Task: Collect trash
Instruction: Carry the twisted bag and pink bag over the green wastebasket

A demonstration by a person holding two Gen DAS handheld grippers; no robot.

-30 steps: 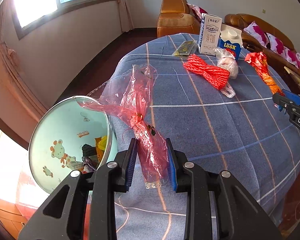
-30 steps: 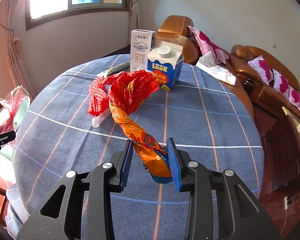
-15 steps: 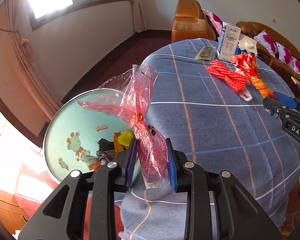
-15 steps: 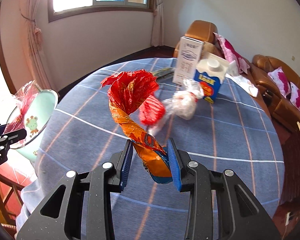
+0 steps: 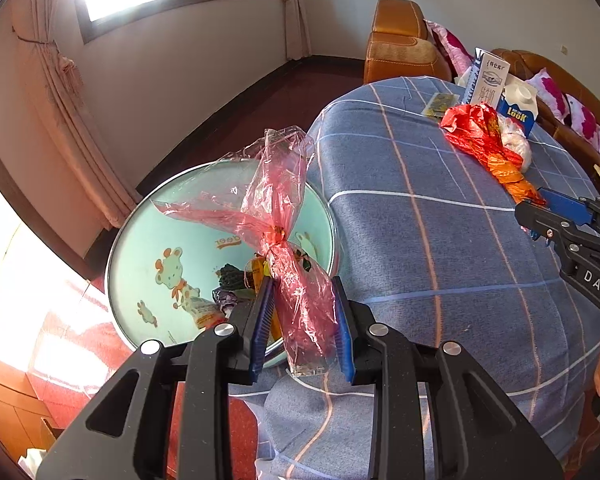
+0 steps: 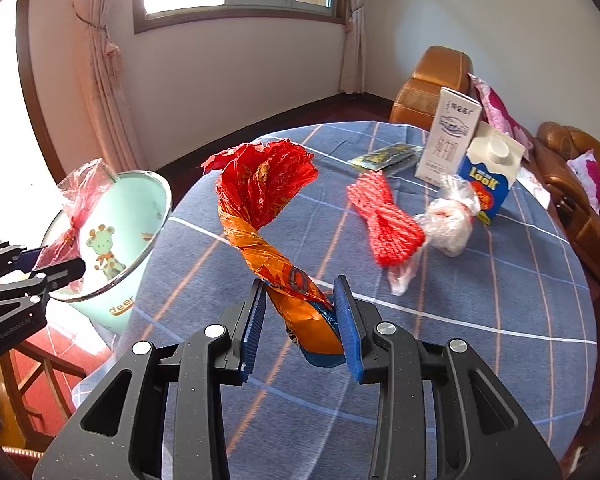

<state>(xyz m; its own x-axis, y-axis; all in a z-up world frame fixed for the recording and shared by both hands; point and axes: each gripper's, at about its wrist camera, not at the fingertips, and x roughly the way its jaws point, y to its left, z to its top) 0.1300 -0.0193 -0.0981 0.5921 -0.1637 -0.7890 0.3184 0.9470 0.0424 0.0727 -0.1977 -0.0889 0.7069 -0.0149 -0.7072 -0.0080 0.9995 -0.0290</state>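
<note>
My left gripper [image 5: 303, 322] is shut on a knotted pink plastic bag [image 5: 284, 224] and holds it over the mouth of a mint-green bin [image 5: 148, 248] with a giraffe print, beside the table's left edge. The bin holds several pieces of trash. My right gripper [image 6: 300, 328] is shut on a twisted red-orange wrapper [image 6: 260, 208] and holds it above the blue checked tablecloth [image 6: 480, 300]. The bin [image 6: 112, 236] and the left gripper [image 6: 56, 268] with the pink bag [image 6: 80, 200] show at the left of the right wrist view. The right gripper [image 5: 540, 210] and the wrapper [image 5: 488, 144] show at the right of the left wrist view.
On the table lie a red mesh bundle [image 6: 384, 220], a clear knotted bag [image 6: 448, 220], a blue LOOK carton [image 6: 488, 176], a white carton [image 6: 448, 140] and a flat green packet [image 6: 384, 156]. Brown sofas [image 6: 432, 80] stand behind. A wooden chair [image 6: 28, 380] is below the bin.
My left gripper has carried the pink bag leftward off the table to over the bin's mouth. My right gripper has swung left with the wrapper, toward the bin side.
</note>
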